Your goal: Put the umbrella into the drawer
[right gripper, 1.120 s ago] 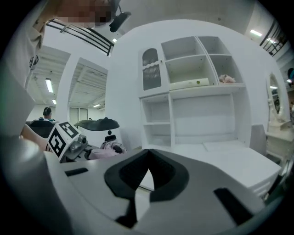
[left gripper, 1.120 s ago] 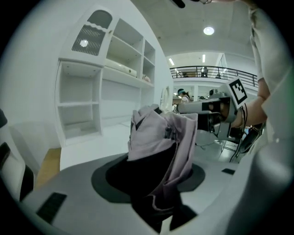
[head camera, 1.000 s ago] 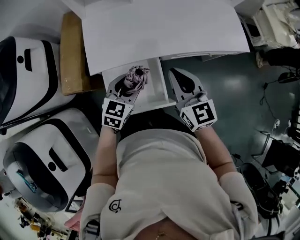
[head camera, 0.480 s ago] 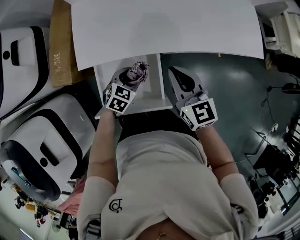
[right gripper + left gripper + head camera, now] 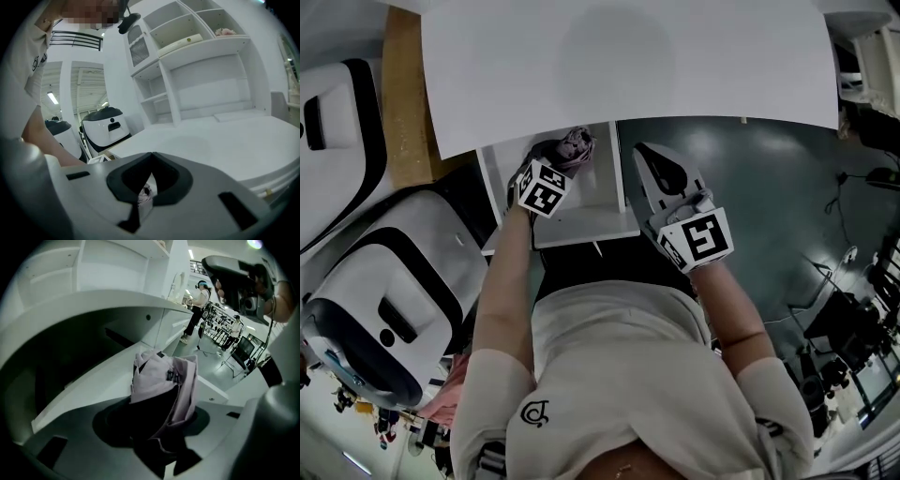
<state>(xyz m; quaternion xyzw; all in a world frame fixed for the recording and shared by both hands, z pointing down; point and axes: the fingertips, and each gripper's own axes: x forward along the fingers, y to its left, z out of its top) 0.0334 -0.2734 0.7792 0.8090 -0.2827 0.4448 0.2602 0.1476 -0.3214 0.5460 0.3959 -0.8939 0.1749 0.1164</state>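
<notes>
The folded pale lilac umbrella (image 5: pixel 578 143) is clamped between the jaws of my left gripper (image 5: pixel 559 156), low inside the open white drawer (image 5: pixel 617 178) under the table top (image 5: pixel 628 66). In the left gripper view the umbrella (image 5: pixel 161 380) bunches up between the grey jaws of that gripper (image 5: pixel 157 420), with the drawer's white inside (image 5: pixel 93 380) behind it. My right gripper (image 5: pixel 650 156) hangs just right of the drawer, shut and empty. In its own view the right gripper (image 5: pixel 151 159) has its dark pads meeting in a point.
Two white-and-black machines (image 5: pixel 394 300) (image 5: pixel 333 122) stand at the left, with a brown board (image 5: pixel 401 103) between them and the table. Green floor (image 5: pixel 769 187) lies right of the drawer. White shelving (image 5: pixel 187 33) rises behind the table. People (image 5: pixel 199 305) stand far off.
My left gripper has sunk with the umbrella, tipping down deeper into the drawer. The right gripper has dropped a little beside the drawer.
</notes>
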